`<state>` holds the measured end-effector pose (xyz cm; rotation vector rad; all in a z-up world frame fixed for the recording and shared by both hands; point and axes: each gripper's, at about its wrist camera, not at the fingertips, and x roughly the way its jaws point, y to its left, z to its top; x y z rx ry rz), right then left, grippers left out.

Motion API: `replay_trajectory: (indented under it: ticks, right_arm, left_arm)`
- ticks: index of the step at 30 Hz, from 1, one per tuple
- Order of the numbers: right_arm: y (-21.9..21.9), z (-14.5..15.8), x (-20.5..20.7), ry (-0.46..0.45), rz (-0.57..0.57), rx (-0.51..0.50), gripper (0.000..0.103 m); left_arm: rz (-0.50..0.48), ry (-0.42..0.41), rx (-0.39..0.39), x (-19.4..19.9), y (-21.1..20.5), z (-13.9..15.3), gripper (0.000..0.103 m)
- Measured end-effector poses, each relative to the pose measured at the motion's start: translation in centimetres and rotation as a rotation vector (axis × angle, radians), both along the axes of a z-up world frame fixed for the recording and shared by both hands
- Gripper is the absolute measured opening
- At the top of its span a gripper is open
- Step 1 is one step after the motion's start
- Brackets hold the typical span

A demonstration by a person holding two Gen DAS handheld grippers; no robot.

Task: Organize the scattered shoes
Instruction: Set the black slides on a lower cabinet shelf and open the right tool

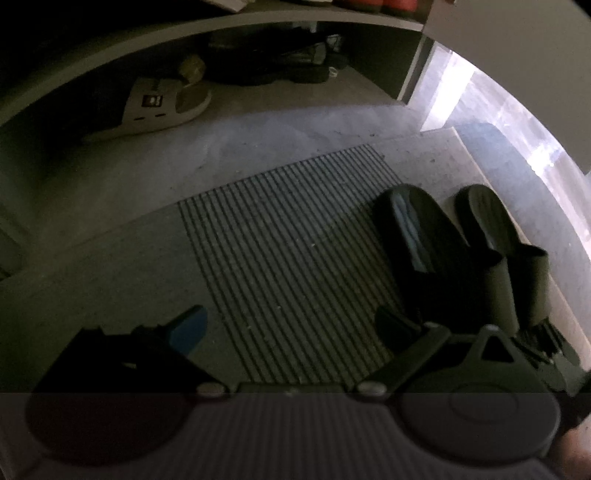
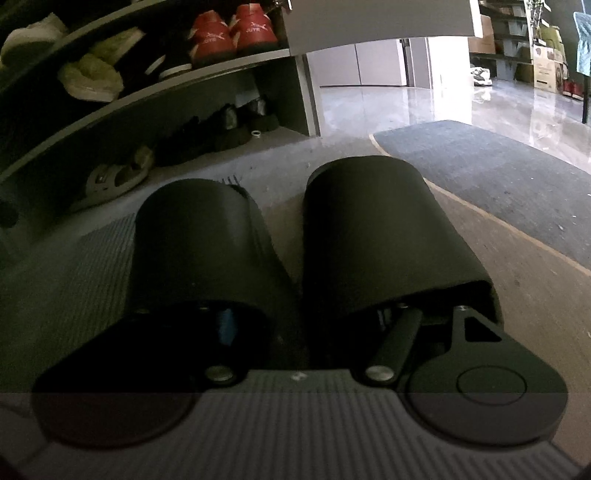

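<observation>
We have the pair of black slippers (image 2: 295,236) side by side on the floor, partly on the ribbed mat (image 1: 280,258), with the right tool (image 2: 299,314) spread wide and one finger pushed inside each slipper's opening; it grips nothing by closing, and whether it presses outward on the uppers we cannot tell. The left tool (image 1: 288,325) hangs open and empty over the mat, just beside the pair. To do this step well, we judge we should keep both fingers deep under the uppers, lift the pair level so neither slides off, and steer toward the bottom shelf (image 2: 236,110) of the rack. There the grey sandal (image 1: 162,103) lies at the shelf's front edge and dark shoes (image 2: 221,133) fill the back, so open room seems to lie between them, near the upright side panel (image 2: 308,96). The shelf board above, carrying the red sneakers (image 2: 232,33), hangs low, so we ought to enter flat and watch that edge.
</observation>
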<state>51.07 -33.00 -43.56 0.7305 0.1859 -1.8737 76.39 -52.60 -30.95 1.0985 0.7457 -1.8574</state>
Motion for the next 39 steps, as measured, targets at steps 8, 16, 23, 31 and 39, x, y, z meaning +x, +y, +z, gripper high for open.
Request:
replay_trajectory:
  ticks: [8, 16, 23, 31, 39]
  right_arm:
    - [-1.7, 3.4, -0.4, 0.055, 0.023, -0.051, 0.038]
    - [-4.5, 4.4, -1.6, 0.011, 0.191, 0.007, 0.035]
    - [-5.5, 8.5, -3.2, -0.326, 0.116, -0.086, 0.029]
    - [-10.3, 11.7, 0.8, -0.468, 0.298, -0.179, 0.027]
    - [-19.8, 17.0, 9.1, -0.504, 0.649, -0.290, 0.027]
  left_arm:
    - [0.040, -0.016, -0.003, 1.4, -0.3, 0.0, 0.098]
    - [0.041, -0.037, -0.028, 3.0, -0.1, 0.6, 0.098]
    - [0.139, -0.042, -0.019, 5.9, -1.0, 0.8, 0.098]
    - [0.150, -0.080, -0.099, 8.1, -0.3, 1.8, 0.098]
    - [0.186, -0.092, -0.069, 10.2, 0.6, 1.7, 0.098]
